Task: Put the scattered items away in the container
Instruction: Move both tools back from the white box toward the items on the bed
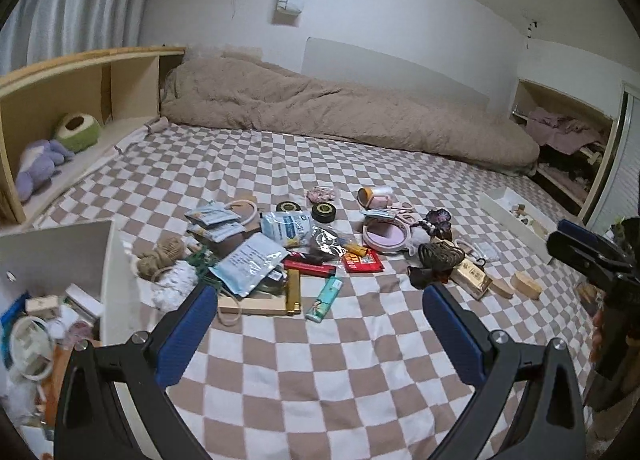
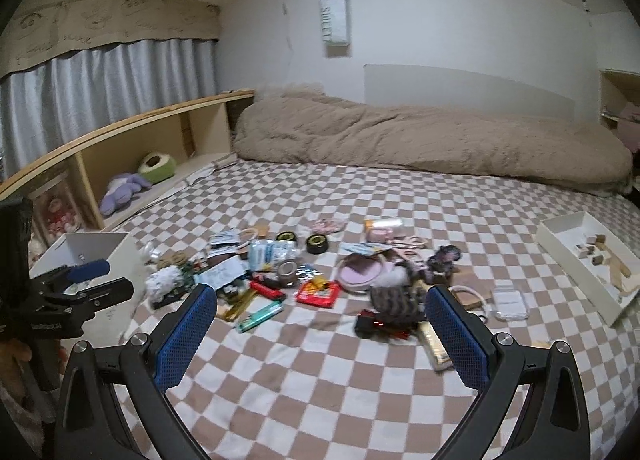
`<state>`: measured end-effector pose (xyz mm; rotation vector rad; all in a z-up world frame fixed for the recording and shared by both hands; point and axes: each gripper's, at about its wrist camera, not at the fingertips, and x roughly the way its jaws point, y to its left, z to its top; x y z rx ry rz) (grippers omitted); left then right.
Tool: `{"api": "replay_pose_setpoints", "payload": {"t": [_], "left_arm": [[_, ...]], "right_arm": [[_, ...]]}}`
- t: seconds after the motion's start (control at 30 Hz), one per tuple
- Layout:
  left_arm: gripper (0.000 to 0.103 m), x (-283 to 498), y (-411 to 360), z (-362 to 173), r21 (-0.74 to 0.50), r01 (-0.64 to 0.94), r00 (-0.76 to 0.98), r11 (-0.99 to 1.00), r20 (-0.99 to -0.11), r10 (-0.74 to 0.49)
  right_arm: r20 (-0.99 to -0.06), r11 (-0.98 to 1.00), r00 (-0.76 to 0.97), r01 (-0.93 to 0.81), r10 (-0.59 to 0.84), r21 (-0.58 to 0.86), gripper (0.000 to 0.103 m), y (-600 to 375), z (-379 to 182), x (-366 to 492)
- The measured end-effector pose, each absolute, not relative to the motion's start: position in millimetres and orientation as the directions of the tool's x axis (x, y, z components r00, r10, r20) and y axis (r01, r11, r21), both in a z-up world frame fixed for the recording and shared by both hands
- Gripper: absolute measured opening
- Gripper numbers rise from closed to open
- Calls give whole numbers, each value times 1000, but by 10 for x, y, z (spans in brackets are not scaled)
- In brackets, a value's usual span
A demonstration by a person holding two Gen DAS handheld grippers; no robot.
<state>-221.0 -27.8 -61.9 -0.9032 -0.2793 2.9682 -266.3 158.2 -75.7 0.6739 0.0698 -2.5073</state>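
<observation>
Bed (image 1: 320, 360): checkered brown-and-white cover, filling the lower half of both views.
Duvet (image 1: 340, 112): beige, rolled along the wall across the upper middle.
Shelf (image 1: 80, 84): wooden, upper left, with a purple soft toy (image 1: 38, 164) inside.
White box (image 1: 108, 260): lower left of the left view, already partly filled with odds and ends.
White tray (image 2: 580, 256): right edge of the right view, small wooden bits inside.
Scattered items (image 1: 320, 244): packets, a pink compact mirror (image 1: 386, 234), a green lighter (image 1: 324, 297), heaped mid-frame on the bed.
Left hand-held gripper (image 1: 320, 308): spread wide, empty, above the bed just before the heap.
Right hand-held gripper (image 2: 320, 308): spread wide, empty, likewise.
</observation>
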Motion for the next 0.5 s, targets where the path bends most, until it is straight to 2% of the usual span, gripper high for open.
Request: {"api": "replay_pose_setpoints", "payload": {"t": [0.23, 0.5], "left_arm": [[103, -2444, -297, -839, -224, 45, -822, -974, -562, 91], [103, -2653, -254, -1048, -180, 64, -796, -982, -603, 59]], "right_arm": [[-479, -880, -755, 467, -449, 88, 103, 1757, -889, -2823], [-543, -905, -749, 423, -379, 48, 103, 1802, -1177, -3042]]}}
